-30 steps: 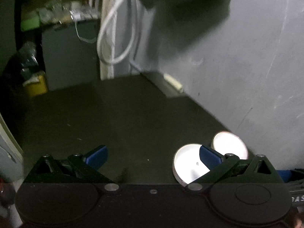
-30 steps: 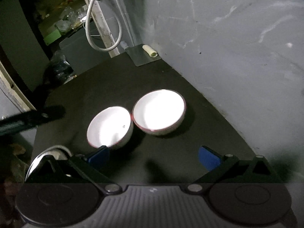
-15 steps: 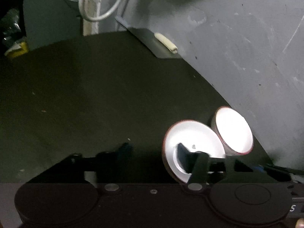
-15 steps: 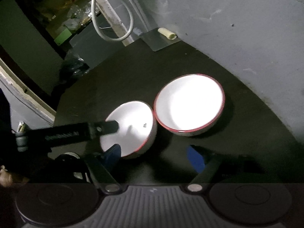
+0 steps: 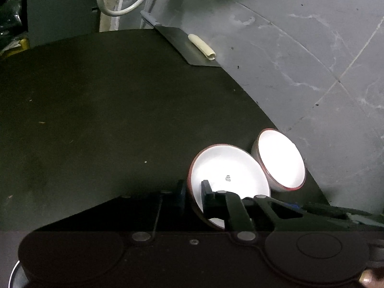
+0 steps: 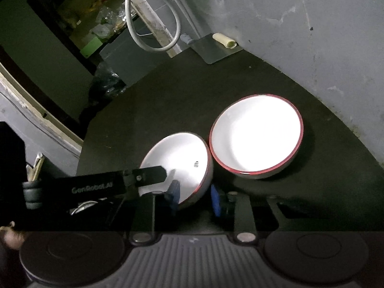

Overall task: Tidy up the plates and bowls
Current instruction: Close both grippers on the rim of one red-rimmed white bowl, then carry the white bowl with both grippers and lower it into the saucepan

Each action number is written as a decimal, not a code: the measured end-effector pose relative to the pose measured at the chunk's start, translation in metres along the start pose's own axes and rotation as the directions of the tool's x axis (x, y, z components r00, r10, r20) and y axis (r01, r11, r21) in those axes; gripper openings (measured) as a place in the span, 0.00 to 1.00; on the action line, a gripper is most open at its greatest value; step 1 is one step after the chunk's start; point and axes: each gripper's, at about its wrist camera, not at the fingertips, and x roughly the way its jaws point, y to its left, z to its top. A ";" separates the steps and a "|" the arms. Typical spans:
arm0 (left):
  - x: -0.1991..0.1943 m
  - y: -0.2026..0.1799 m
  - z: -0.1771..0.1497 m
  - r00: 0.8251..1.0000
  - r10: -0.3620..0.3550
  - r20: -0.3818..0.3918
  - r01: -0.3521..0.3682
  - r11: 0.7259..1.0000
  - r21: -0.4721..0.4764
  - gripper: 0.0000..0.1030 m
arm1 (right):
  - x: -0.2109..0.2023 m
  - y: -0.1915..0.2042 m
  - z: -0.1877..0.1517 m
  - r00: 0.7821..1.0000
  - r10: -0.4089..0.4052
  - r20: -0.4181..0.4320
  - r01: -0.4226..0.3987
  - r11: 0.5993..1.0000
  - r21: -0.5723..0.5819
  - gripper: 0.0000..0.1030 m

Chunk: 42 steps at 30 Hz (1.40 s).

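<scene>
White inside with a red rim, the smaller bowl (image 6: 177, 165) sat on the dark table (image 6: 240, 76), touching the larger bowl (image 6: 256, 134) beside the grey wall. Both tongs had just been closing on it: the left gripper (image 5: 193, 195) clamped its near-left rim, the right gripper (image 6: 195, 198) pinched the wall opposite. The grasping step looked finished. Next, presumably, came an even lift by both hands to nest it in the larger bowl.

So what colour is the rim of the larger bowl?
Red, around a white inside; the larger bowl shows best in the right wrist view.
</scene>
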 end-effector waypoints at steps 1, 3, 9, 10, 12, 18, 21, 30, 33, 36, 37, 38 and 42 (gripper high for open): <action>-0.002 -0.001 -0.001 1.000 -0.001 0.002 0.001 1.000 0.000 0.10 | -0.002 0.000 -0.001 1.000 -0.004 -0.002 0.004 1.000 0.002 0.24; -0.011 -0.003 -0.004 1.000 -0.007 0.012 0.006 1.000 0.002 0.10 | -0.008 0.001 -0.004 1.000 -0.005 -0.001 0.005 1.000 0.004 0.23; -0.052 -0.011 -0.020 0.997 -0.017 0.075 0.017 1.000 0.000 0.10 | -0.039 0.015 -0.019 0.999 0.019 0.037 -0.018 0.999 -0.031 0.23; -0.061 -0.012 -0.024 0.996 -0.019 0.086 0.019 1.000 -0.002 0.10 | -0.045 0.018 -0.022 0.999 0.023 0.043 -0.022 0.999 -0.040 0.23; -0.076 -0.014 -0.032 0.994 -0.021 0.103 0.021 1.000 -0.005 0.10 | -0.057 0.025 -0.029 0.998 0.034 0.054 -0.030 0.998 -0.059 0.23; -0.124 -0.015 -0.061 0.989 -0.021 0.143 0.024 1.000 -0.020 0.10 | -0.093 0.054 -0.051 0.996 0.057 0.064 -0.049 0.991 -0.121 0.22; -0.143 -0.014 -0.076 0.987 -0.019 0.162 0.023 0.999 -0.027 0.10 | -0.109 0.070 -0.064 0.996 0.061 0.067 -0.050 0.987 -0.155 0.22; -0.192 -0.009 -0.126 0.980 -0.012 0.200 0.022 0.998 -0.051 0.10 | -0.147 0.107 -0.112 0.995 0.080 0.060 -0.065 0.974 -0.218 0.22; -0.205 -0.006 -0.144 0.979 -0.007 0.203 0.020 0.998 -0.059 0.10 | -0.155 0.114 -0.128 0.995 0.088 0.049 -0.075 0.972 -0.224 0.22; -0.214 -0.004 -0.161 0.981 0.009 0.194 0.006 0.997 -0.076 0.10 | -0.160 0.119 -0.144 0.995 0.093 0.030 -0.084 0.969 -0.232 0.21; -0.217 -0.004 -0.167 0.982 0.021 0.186 -0.006 0.997 -0.081 0.10 | -0.161 0.121 -0.149 0.995 0.095 0.019 -0.088 0.968 -0.236 0.21; -0.218 -0.004 -0.172 0.983 0.030 0.179 -0.015 0.996 -0.086 0.10 | -0.160 0.122 -0.154 0.995 0.095 0.005 -0.091 0.967 -0.236 0.21; -0.218 -0.002 -0.189 0.989 0.058 0.133 -0.042 0.992 -0.120 0.11 | -0.154 0.124 -0.169 0.995 0.080 -0.066 -0.092 0.973 -0.210 0.21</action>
